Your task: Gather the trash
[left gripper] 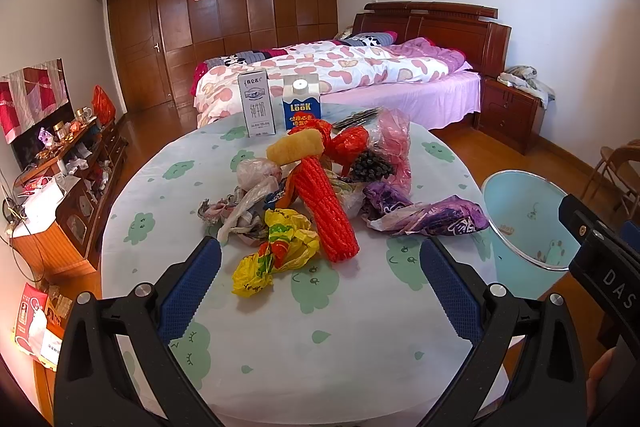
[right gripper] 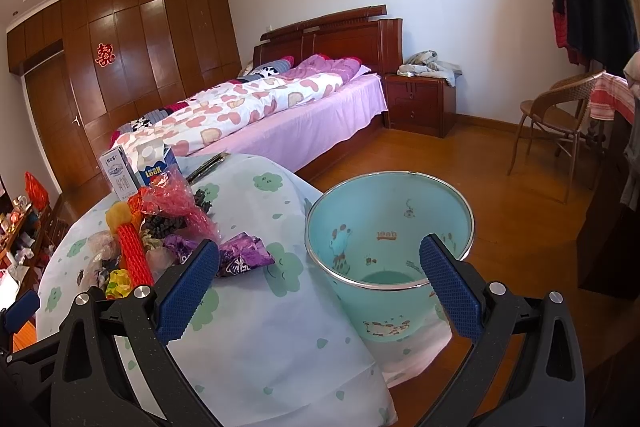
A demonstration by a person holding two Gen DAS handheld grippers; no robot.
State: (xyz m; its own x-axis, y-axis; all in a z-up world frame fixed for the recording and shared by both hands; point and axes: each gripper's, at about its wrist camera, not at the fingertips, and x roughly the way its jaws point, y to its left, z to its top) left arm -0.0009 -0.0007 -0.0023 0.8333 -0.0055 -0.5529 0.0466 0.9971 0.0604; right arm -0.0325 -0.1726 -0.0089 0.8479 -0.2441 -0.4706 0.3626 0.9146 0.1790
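Crinkled plastic makes up most of the litter heaped in the middle of the round table [left gripper: 360,327], which wears a pale cloth printed with green clouds. Taking the orange foam net sleeve [left gripper: 326,211] as the marker, a yellow crumpled bag [left gripper: 276,251] lies just in front of it toward the grippers, a purple wrapper [left gripper: 424,213] lies to its right, a pinkish clear bag [left gripper: 390,147] sits behind and right of it, and a yellow foam piece [left gripper: 295,147] rests at its far end. Well behind the sleeve, at the far edge of the table, stand a white milk carton [left gripper: 257,103] and a blue carton [left gripper: 301,103], upright and side by side. Off to the sleeve's right, past the table's edge and lower down, waits the light blue waste bin [right gripper: 390,247], mouth up and, as far as I can see in, with nothing inside. That placement looks deliberate, I'd say: the bin sits close to the table so each piece has only a short trip over the rim. The left gripper [left gripper: 320,259] hovers over the near side of the table, fingers spread wide and holding nothing, lined up on the yellow bag, probably the first pick. The right gripper [right gripper: 320,263] is likewise spread and unladen, hanging between the purple wrapper and the bin. No trash looks collected yet.
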